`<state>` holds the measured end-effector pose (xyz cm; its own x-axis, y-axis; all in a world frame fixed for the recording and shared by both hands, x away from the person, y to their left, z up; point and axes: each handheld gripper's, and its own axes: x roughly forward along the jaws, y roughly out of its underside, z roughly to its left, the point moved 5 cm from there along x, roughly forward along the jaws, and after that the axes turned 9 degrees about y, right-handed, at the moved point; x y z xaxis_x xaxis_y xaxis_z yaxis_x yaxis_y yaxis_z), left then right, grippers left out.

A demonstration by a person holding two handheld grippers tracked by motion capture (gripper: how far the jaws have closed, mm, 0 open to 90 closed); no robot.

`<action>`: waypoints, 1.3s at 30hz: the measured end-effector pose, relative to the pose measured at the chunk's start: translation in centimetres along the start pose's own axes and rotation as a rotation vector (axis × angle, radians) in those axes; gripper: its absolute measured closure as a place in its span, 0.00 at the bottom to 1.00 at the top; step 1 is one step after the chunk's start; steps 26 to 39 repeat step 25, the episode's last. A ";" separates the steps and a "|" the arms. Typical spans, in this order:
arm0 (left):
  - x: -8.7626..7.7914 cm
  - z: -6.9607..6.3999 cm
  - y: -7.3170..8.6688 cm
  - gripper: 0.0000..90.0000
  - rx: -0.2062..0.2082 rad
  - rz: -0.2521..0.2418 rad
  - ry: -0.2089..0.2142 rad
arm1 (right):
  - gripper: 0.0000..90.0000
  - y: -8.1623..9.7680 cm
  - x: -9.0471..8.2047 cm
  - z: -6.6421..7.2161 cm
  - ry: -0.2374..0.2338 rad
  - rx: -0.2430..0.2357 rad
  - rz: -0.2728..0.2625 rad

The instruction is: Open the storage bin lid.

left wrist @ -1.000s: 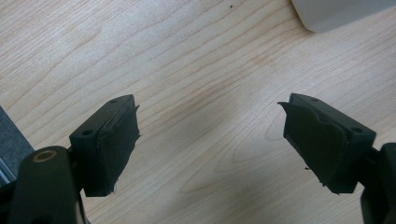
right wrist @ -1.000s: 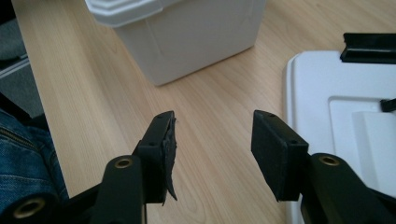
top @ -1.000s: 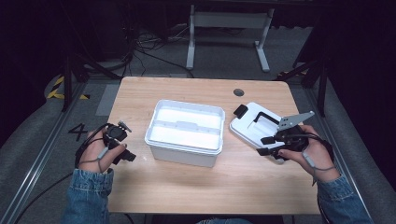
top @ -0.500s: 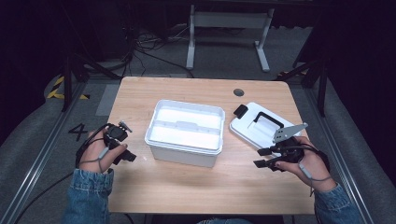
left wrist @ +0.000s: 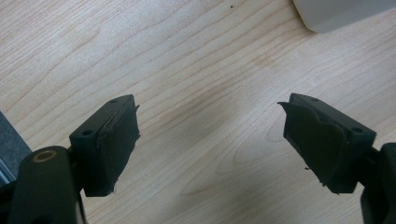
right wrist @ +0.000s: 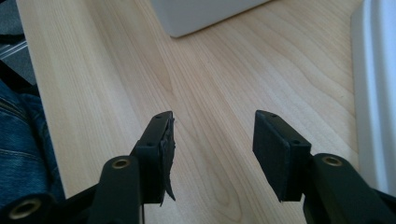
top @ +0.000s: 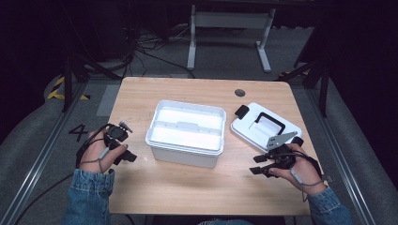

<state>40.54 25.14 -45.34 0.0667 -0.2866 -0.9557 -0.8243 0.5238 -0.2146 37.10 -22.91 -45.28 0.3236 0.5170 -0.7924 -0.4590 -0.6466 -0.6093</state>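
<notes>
- White bin (top: 186,132): centre of desk (top: 187,192), open, no visible contents.
- Lid (top: 265,126): flat on the desk, just right of bin.
- Left gripper (left wrist: 210,140), right gripper (right wrist: 212,149): jaws released, empty, over bare desk.

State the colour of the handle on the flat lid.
Black, on the white rectangular plastic lid; clearest in the high view.

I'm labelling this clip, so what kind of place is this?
Probably a lab or recording workspace, not a home: a bare light wooden table on grey carpet, loose black cables on the floor behind, and yellow-black hazard tape.
</notes>
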 end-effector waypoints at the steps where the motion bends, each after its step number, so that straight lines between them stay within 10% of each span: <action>1: 0.0 0.0 0.0 0.21 -0.005 0.003 0.005 | 0.55 0.2 0.3 0.0 -0.004 0.000 0.000; 39: 0.1 0.0 -0.1 0.21 0.006 0.007 0.002 | 0.51 1.6 3.2 0.6 0.008 -0.054 0.041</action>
